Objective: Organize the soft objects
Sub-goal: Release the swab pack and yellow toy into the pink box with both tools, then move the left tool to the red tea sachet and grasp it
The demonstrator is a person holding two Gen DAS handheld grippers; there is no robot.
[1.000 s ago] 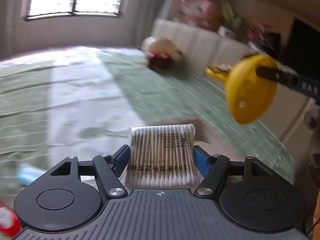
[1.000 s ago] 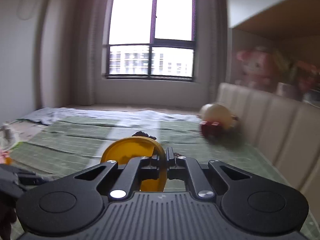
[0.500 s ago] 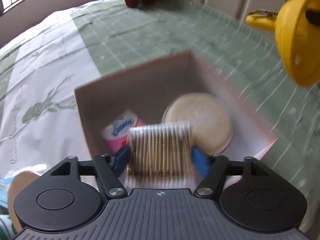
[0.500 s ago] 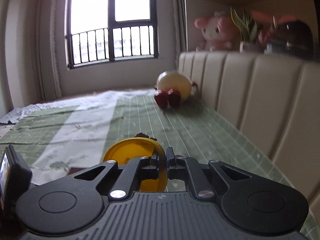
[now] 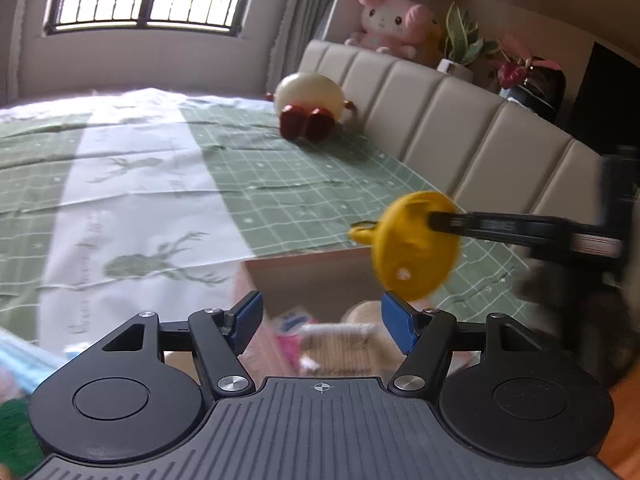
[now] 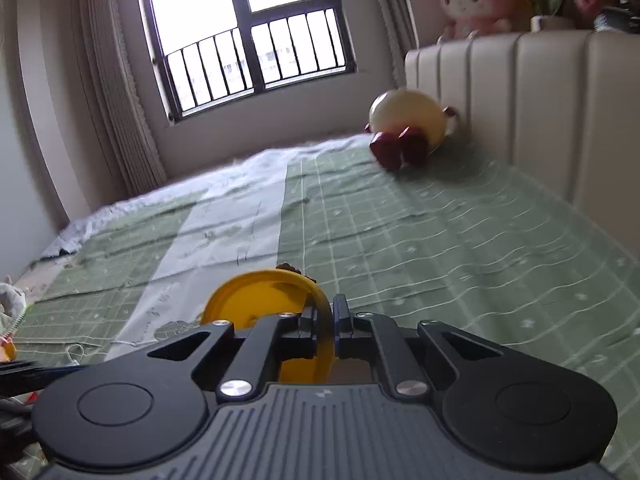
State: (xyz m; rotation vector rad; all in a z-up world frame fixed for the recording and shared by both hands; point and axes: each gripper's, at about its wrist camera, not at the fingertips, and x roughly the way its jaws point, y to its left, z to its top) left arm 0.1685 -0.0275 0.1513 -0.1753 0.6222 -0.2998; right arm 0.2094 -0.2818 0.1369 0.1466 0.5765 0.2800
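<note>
you are working over a bed (image 5: pixel 304 184) covered with a pale green checked sheet, and a broad white strip printed with green deer (image 5: pixel 160 260) runs down its middle toward you. at the far end of the bed a barred window (image 6: pixel 248 36) lets in bright daylight, with a long curtain (image 6: pixel 116 92) hanging to its left. a padded beige headboard (image 5: pixel 460 128) runs along the right edge of the bed. on the ledge above it sit a pink stuffed toy (image 5: pixel 390 20) and potted plants (image 5: pixel 464 40). a round cream stuffed toy with dark red feet (image 5: pixel 310 108) lies on the sheet right against the headboard, near the far right corner.

a cardboard box (image 5: pixel 312 280) stands on the near part of the bed, just below your left claw (image 5: pixel 322 320). that claw is spread wide and its jaws are closing slightly, with nothing between the blue pads. the pack of cotton swabs (image 5: pixel 340 346) lies blurred inside the box beneath it, beside a pink and white packet (image 5: pixel 290 330) and a round beige pad (image 5: pixel 366 312).

your right claw (image 6: pixel 331 322) reaches in from the right edge, above the box's right side. a flat yellow disc-shaped toy (image 6: pixel 260 300) sits edge-on between its narrow jaws, which are opening; you cannot tell whether the pads press on it at this moment. from the left camera the disc (image 5: pixel 414 248) hangs over the box's far right corner, a small yellow tab sticking out to its left.
</note>
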